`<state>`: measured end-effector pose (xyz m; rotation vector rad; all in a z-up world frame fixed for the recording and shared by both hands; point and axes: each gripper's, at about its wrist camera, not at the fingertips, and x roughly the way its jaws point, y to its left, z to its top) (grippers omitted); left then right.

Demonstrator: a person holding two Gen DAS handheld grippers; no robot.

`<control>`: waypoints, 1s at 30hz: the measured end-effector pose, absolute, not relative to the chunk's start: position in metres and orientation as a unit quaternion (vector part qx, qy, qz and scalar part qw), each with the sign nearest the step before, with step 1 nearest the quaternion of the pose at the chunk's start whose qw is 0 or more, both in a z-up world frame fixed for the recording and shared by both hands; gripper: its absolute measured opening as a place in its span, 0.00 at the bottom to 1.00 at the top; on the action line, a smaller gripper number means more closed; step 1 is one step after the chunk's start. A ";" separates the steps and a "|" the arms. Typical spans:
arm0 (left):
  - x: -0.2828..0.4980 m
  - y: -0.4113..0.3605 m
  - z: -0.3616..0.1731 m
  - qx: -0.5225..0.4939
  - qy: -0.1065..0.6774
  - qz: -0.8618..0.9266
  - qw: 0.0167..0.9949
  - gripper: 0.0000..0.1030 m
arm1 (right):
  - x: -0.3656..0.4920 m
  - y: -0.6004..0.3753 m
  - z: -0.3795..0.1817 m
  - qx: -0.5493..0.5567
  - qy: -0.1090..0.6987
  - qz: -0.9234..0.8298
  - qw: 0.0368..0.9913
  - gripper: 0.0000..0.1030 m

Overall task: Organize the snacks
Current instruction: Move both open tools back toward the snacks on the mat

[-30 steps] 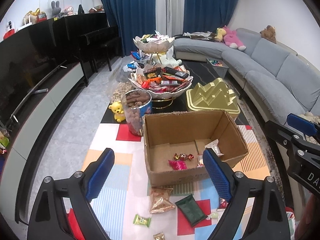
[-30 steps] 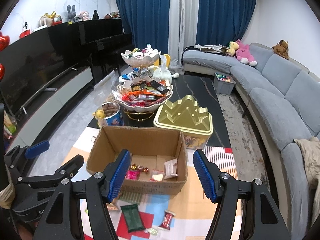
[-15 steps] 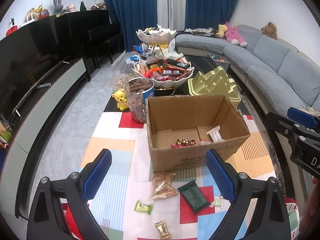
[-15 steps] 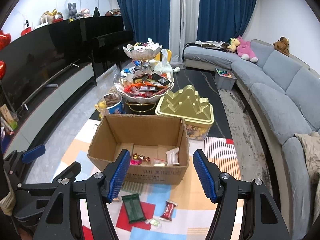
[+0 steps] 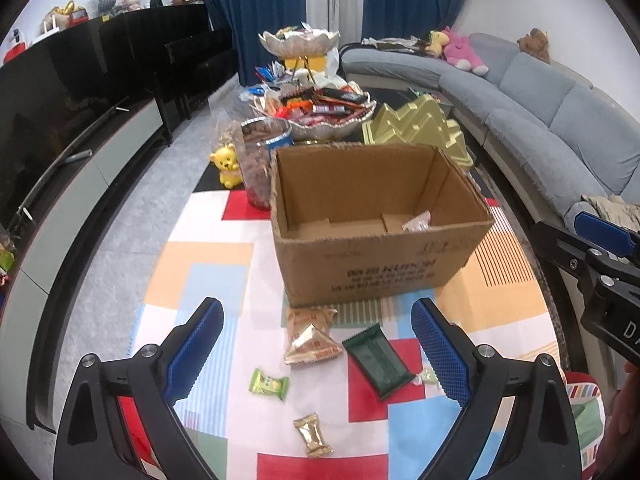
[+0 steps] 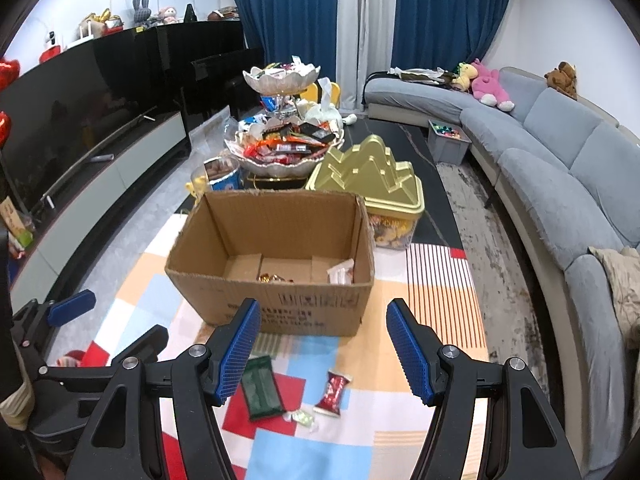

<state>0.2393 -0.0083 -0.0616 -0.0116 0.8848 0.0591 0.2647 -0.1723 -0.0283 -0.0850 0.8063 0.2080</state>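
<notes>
An open cardboard box (image 6: pixel 276 316) sits on a worktop (image 5: pixel 200 264) covered by a cloth of coloured blocks. Inside the box, the right wrist view shows one white wrapped snack (image 6: pixel 341 273) against the right-hand wall and a small cluster of shiny gold and red sweets (image 6: pixel 274 278) on its floor; the near wall cuts off the rest of the floor, so more may lie unseen.

Behind the box stands a two-tier bowl stand (image 6: pixel 282 160), both bowls heaped with wrapped snacks too many to count. Beside it are a clear tub of brown nuts (image 5: pixel 262 160), a gold lidded tin (image 6: pixel 372 178) with contents showing through its clear base, and a small yellow bear figure (image 5: pixel 227 164).

In front of the box, loose on the cloth, the left wrist view shows six pieces: two tan packets (image 5: pixel 310 338) overlapping, one dark green packet (image 5: pixel 378 354), one light green sweet (image 5: pixel 269 383), one gold sweet (image 5: pixel 313 435), and one pale sweet (image 5: pixel 427 376) partly hidden by a finger. The right wrist view adds one red sweet (image 6: pixel 333 393).

The left claw (image 5: pixel 318 356) hangs above the loose snacks, blue pads wide apart, gripping nothing. The right claw (image 6: pixel 323 352) is likewise spread apart and empty, near the box front. A grey sofa (image 6: pixel 560 168) curves along the right.
</notes>
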 end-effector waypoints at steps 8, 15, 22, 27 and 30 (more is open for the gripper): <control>0.241 -0.023 -0.083 -0.006 0.446 0.025 0.895 0.93 | 0.260 -0.185 -0.052 -0.042 0.409 0.087 0.908 0.64; 0.248 -0.033 -0.108 -0.007 0.465 0.032 0.885 0.93 | 0.256 -0.193 -0.072 -0.054 0.421 0.076 0.902 0.64; 0.254 -0.042 -0.130 -0.014 0.482 0.038 0.875 0.93 | 0.258 -0.201 -0.093 -0.052 0.438 0.073 0.895 0.64; 0.260 -0.046 -0.144 -0.019 0.501 0.036 0.865 0.93 | 0.265 -0.204 -0.109 -0.046 0.463 0.075 0.882 0.64; 0.264 -0.049 -0.154 -0.018 0.514 0.036 0.857 0.93 | 0.271 -0.206 -0.121 -0.041 0.486 0.076 0.870 0.64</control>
